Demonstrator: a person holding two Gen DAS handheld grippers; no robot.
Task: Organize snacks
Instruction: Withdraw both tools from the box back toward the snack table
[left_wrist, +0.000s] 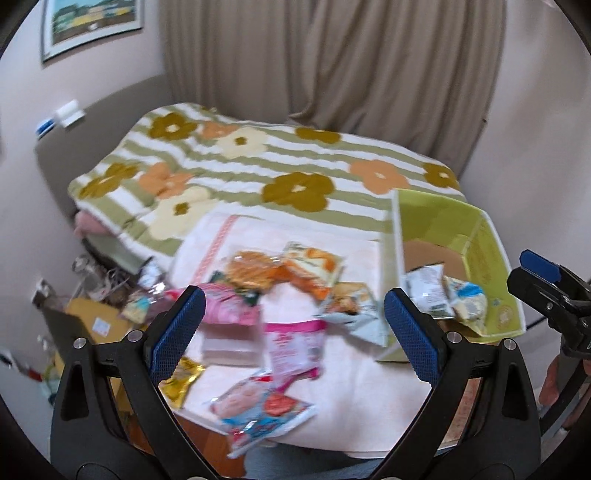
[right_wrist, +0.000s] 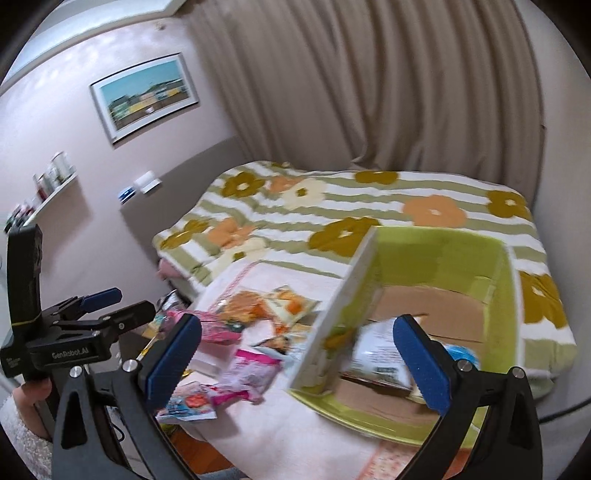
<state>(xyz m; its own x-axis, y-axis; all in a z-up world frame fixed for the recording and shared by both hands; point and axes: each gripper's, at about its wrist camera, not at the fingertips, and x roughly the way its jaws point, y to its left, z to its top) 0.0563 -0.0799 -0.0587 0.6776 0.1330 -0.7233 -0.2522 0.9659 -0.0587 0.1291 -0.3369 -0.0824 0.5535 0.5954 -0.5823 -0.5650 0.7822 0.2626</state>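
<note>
Several snack packets lie loose on a pale pink cloth (left_wrist: 351, 424): an orange one (left_wrist: 255, 271), pink ones (left_wrist: 295, 345), a yellow one (left_wrist: 183, 378) and a blue-and-red one (left_wrist: 258, 408). A green cardboard box (left_wrist: 495, 251) stands at the right and holds a few packets (left_wrist: 430, 290). My left gripper (left_wrist: 293, 325) is open and empty above the loose packets. My right gripper (right_wrist: 297, 356) is open and empty over the box's (right_wrist: 461, 266) near wall; a white packet (right_wrist: 380, 354) lies inside. The left gripper also shows in the right wrist view (right_wrist: 118, 304).
A bed with a green-striped flower blanket (left_wrist: 258, 173) lies behind. Beige curtains (left_wrist: 332, 55) hang at the back. Clutter and a brown box (left_wrist: 96, 321) sit on the floor at the left. A wall shelf (right_wrist: 51, 188) holds small jars.
</note>
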